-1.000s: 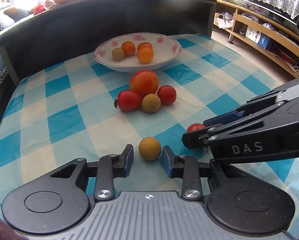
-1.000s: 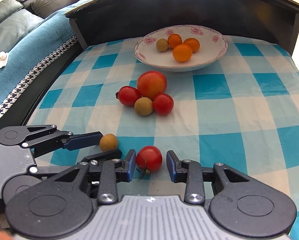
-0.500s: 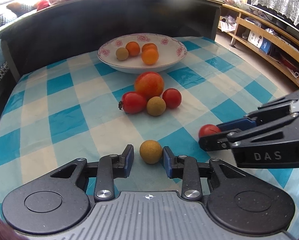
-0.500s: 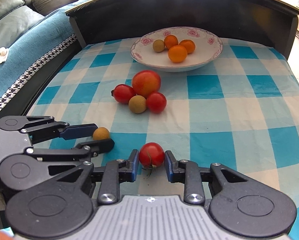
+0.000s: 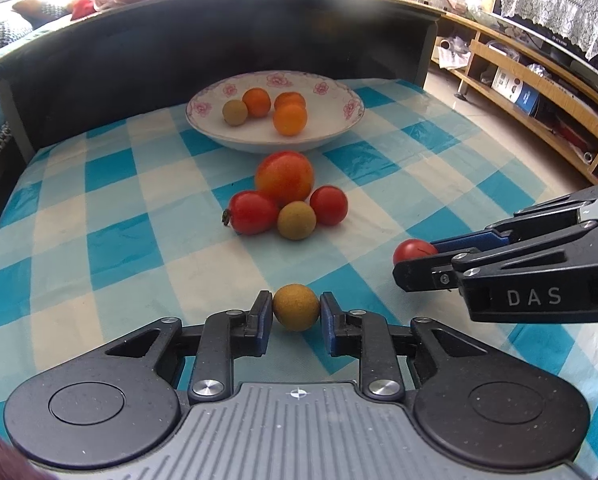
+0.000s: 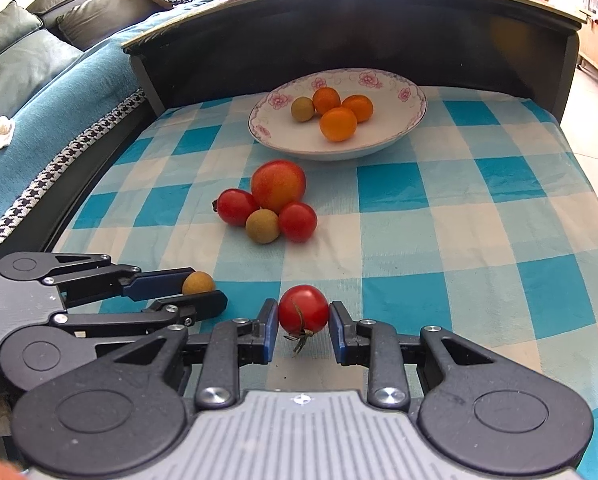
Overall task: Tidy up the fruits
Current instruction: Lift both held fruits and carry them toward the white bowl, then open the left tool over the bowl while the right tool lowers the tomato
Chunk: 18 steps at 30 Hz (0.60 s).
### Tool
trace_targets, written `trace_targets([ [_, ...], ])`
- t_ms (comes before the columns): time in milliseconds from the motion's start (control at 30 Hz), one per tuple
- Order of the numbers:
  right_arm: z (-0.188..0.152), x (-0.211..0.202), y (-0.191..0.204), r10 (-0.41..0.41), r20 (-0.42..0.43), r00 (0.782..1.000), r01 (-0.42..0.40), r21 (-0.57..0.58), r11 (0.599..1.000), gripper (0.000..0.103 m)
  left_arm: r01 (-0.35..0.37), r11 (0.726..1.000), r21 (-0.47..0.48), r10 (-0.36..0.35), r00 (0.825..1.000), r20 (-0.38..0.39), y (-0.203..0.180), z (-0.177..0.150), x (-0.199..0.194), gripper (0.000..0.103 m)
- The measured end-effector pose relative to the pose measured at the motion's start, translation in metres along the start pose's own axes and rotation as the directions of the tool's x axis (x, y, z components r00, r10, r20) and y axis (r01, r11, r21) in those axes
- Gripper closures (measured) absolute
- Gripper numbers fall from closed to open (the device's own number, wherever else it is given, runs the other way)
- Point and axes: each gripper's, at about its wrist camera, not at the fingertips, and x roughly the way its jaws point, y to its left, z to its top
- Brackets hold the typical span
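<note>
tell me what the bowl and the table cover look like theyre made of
Bowl: likely glazed ceramic or porcelain, going by its glossy white surface and the pink flower print around the rim; melamine can't be ruled out. Table cover: looks like thin woven cloth, matte, with a blue and cream check and soft creases.

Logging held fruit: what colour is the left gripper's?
Yellow-brown fruit; left wrist view shows it best.

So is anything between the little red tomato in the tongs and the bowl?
Yes. The fruit pile sits on the cloth between the tomato and the bowl, slightly left of the straight path.
</note>
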Motion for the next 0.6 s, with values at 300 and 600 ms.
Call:
trace_targets([
  [300, 0.011, -0.010, 0.001, 0.004, 0.042, 0.999, -0.004, 0.010, 1.000, 0.072, 0.013, 1.000, -0.018, -0.012, 0.999, 0.051, -0.002, 0.018, -0.007, 0.070],
  [600, 0.035, -0.012, -0.009, 0.003, 0.092, 0.996, -0.006, 0.041, 0.999, 0.072, 0.014, 1.000, -0.026, -0.011, 0.995, 0.097, 0.000, 0.046, -0.005, 0.070],
])
